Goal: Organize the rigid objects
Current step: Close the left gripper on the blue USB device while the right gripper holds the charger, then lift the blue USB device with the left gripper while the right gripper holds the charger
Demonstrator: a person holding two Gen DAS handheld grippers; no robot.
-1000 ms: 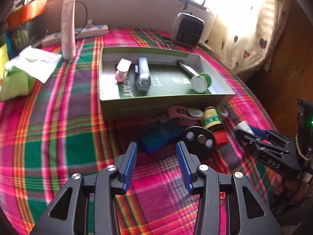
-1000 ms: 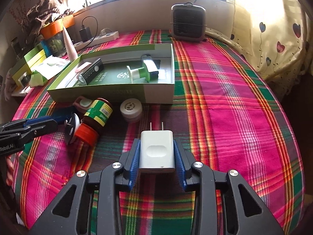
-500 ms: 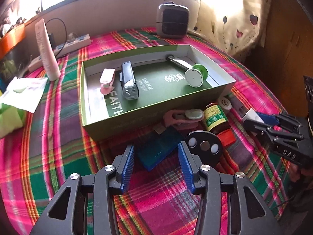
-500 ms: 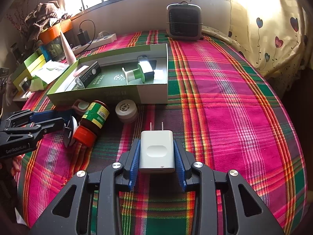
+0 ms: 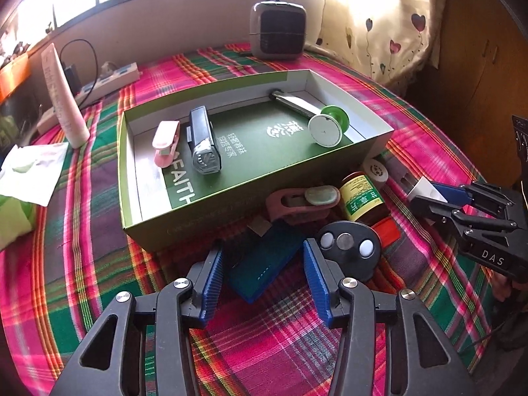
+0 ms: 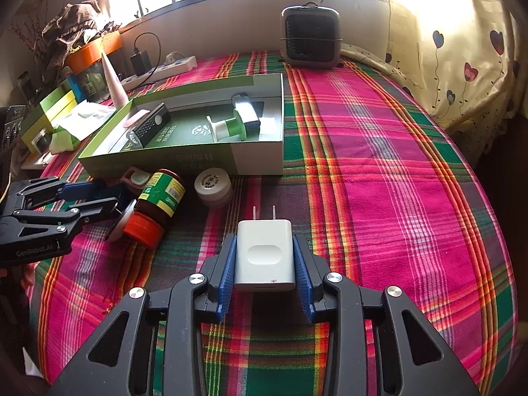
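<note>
The left gripper (image 5: pixel 262 272) has swung closer to the blue power bank (image 5: pixel 264 269), jaws opening around it; the right gripper (image 6: pixel 265 269) keeps clamping the white charger (image 6: pixel 265 254), awaiting boxing.

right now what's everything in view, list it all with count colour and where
box: 1, green, middle of the plaid cloth
clip: 1, pink, in box, left end
flashlight: 1, black, in box beside clip
spool: 1, green and white, in box, right end
power bank: 1, blue, on cloth between left tool pads
round disc: 1, black, right of power bank
jar: 1, brown, red lid, lying in front of box
small tub: 1, white, beside jar
heater: 1, grey, far edge
power strip: 1, white, far left
charger: 1, white, in right tool
left tool: opening
right tool: shut on charger
</note>
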